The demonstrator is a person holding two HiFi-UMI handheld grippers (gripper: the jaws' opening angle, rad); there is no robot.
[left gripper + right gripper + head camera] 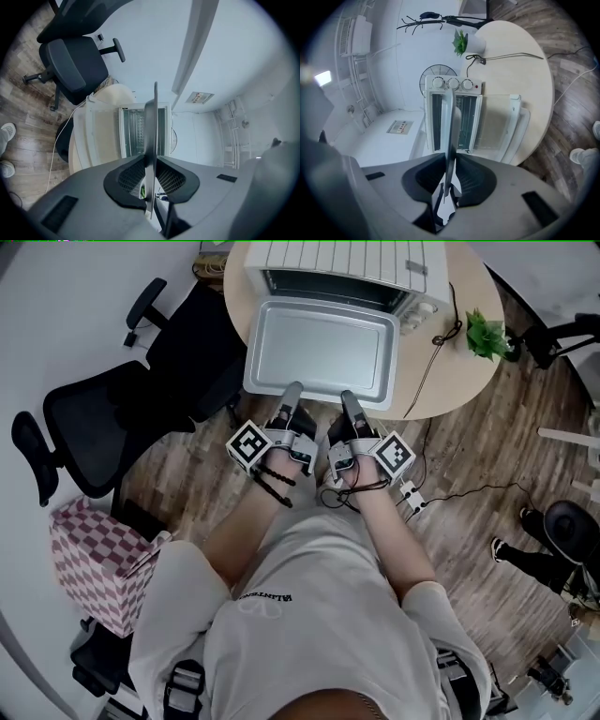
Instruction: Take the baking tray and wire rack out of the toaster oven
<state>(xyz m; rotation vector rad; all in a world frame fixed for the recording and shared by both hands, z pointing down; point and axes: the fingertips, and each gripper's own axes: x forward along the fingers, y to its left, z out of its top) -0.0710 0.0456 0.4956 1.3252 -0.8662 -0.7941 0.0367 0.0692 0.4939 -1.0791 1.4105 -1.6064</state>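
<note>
Baking tray (323, 348), in the head view, hangs level in front of the toaster oven's (337, 263) open mouth, above the round table (469, 381). Its long axis runs left to right. The left gripper (291, 395) and right gripper (349, 401) pinch its near rim side by side, so the tray lies straight ahead of both, neither nearer. An office chair (112, 399) stands to the left and a small plant (487, 334) to the right. Nothing blocks a pull toward the person.

In the left gripper view the jaws stand narrow, clamped on the rim, which shows edge-on between the pads. Behind it the oven cavity holds what looks like the wire rack (136, 131).

The right gripper view shows the same narrow clamp on the rim. The folded-down oven door (499, 126) lies beneath, so I judge the tray should ride above it.
</note>
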